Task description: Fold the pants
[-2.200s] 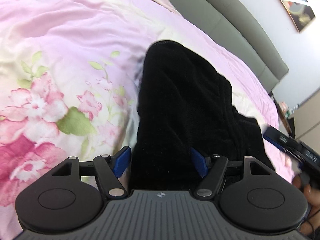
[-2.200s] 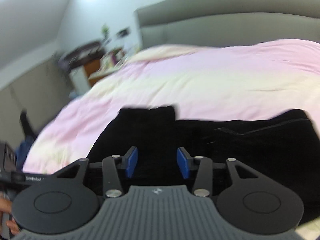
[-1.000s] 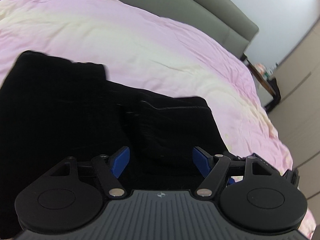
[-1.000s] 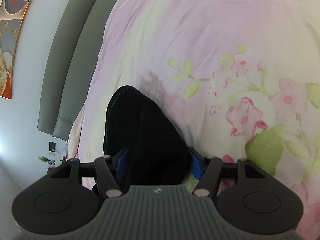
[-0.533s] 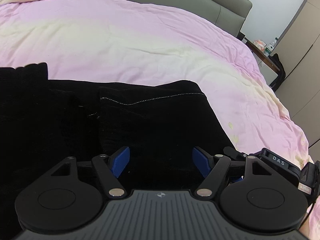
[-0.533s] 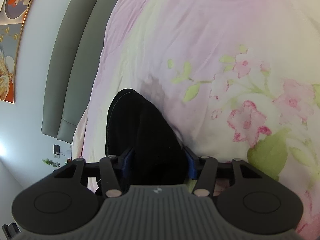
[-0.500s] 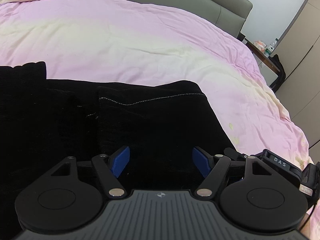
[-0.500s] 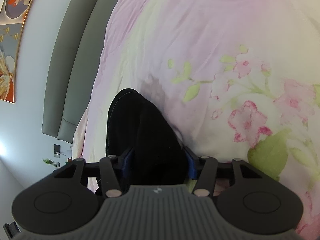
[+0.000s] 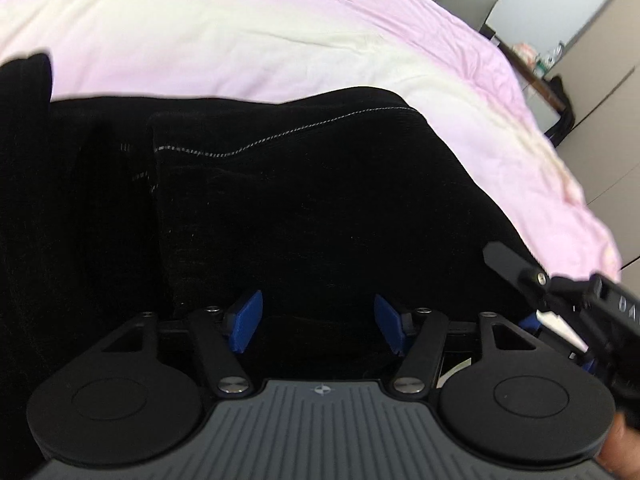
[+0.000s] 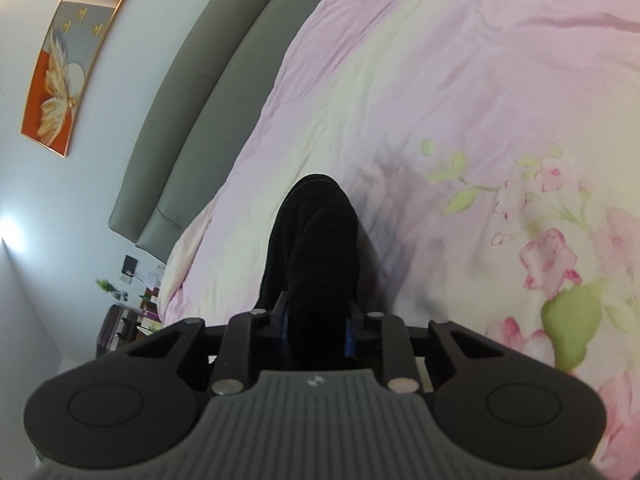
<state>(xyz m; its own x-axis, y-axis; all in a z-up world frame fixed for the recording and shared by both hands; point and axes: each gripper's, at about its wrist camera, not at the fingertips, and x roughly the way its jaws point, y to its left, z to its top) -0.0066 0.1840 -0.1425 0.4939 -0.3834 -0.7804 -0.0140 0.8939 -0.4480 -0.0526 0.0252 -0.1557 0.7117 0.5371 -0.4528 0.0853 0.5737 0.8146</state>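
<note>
Black pants (image 10: 316,256) pinched by right gripper (image 10: 316,330), apparently firmly.

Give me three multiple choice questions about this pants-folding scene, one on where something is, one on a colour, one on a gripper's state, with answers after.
1. Where do the pants lie?
A. on a bare wooden floor
B. on the pink floral bedspread
C. on a chair seat

2. What colour are the pads on the fingers of the left hand-held gripper?
A. blue
B. red
C. white

3. What is the state of the right hand-held gripper?
A. wide open above the bed
B. closed on nothing
C. closed on the pants

Answers:
1. B, since the black cloth rests directly on the bedspread in both views.
2. A, since both pads show bright blue against the black fabric.
3. C, since its fingers pinch a bunched fold of the pants between them, while the left one stands open.
</note>
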